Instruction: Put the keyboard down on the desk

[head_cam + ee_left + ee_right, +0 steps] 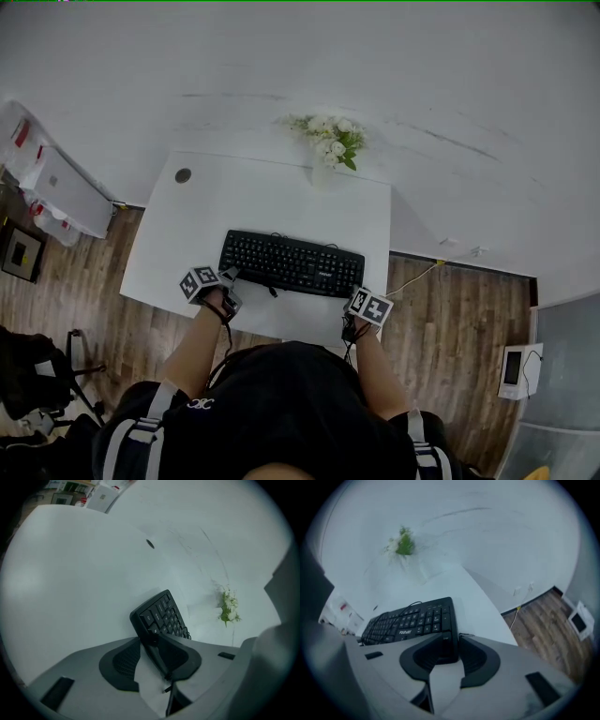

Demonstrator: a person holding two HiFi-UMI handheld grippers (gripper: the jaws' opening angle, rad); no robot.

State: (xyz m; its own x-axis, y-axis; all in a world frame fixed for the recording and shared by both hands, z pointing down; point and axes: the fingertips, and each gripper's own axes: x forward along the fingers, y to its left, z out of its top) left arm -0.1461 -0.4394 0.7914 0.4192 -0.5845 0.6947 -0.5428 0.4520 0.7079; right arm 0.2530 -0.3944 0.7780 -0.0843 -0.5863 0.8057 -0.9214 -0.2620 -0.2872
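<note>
Item: black keyboard (291, 262), full-size with cable. It is found lying flat, keys up, on the white desk (178, 244), with each short end reaching in between one pair of jaws, so that its whole length is spanned from the left pair to the right pair

Left gripper (230, 277): the jaws are held well apart and angled down at the desk. The keyboard's left end (161, 613) is seen between the pads, close against one pad and clear of the other, with bare desk showing in the gap nearer the camera. No squeeze is made out, so this grip is judged slack

Right gripper (354, 293): the jaws are likewise spread wide. The keyboard's right end (408, 620) is lodged between the pads, just ahead of their roots, and little or no gap can be told at either side. It is judged loosely straddled, not clamped

Other contents: a bunch of white flowers (330, 141) is set far beyond both pairs of jaws, at the desk's back edge against the wall. A round cable hole (183, 175) is noted ahead of the left jaws. Wooden floor (450, 309) is seen outside the right jaws

Progress: the set-down itself is judged done, since the keyboard is carried by the desk along its full length and no lifted end is seen. Left to do: both grippers are to be drawn back off the ends without the keyboard being dragged along
</note>
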